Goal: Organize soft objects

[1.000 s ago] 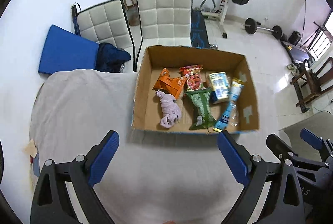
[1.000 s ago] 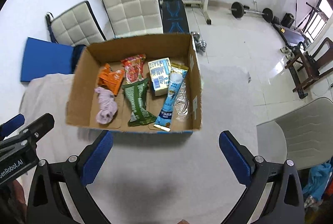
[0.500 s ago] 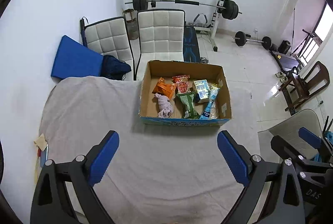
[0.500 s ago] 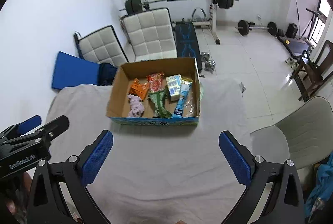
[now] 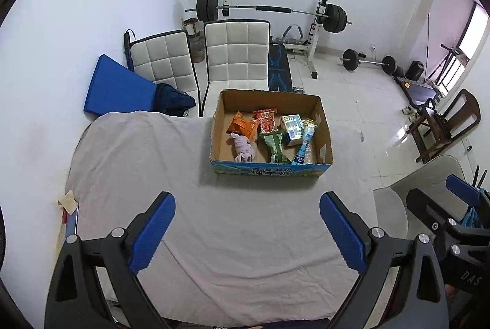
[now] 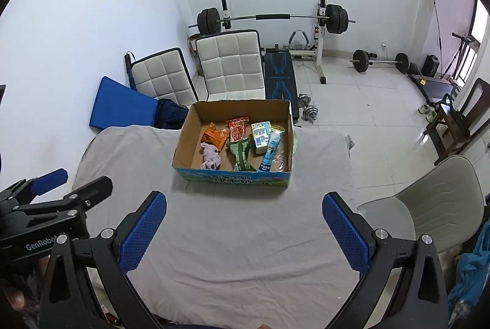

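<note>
An open cardboard box (image 5: 325, 127) (image 6: 183, 142) stands at the far side of a table covered with a grey cloth (image 5: 153, 170) (image 6: 128, 157). In it lie a lilac cloth bundle (image 5: 242, 146) (image 6: 210, 157), an orange packet (image 5: 243, 125) (image 6: 215, 136), a red packet (image 5: 267, 121), a green packet (image 5: 275, 145) (image 6: 241, 154), a small carton (image 5: 291, 128) and a blue-white pouch (image 5: 304, 142) (image 6: 271, 149). My left gripper (image 5: 246, 229) and my right gripper (image 6: 243, 223) are both open and empty, high above the table's near side.
Two white padded chairs (image 5: 235, 53) and a blue mat (image 5: 118, 90) stand behind the table. A barbell rack (image 5: 275, 10) and weights are at the back wall. A beige plastic chair (image 6: 435, 200) is at the table's right; wooden chairs (image 5: 450, 121) further right.
Both grippers have drawn back and up from the box, so it looks smaller and more of the table and room shows. Both stay open and empty.
</note>
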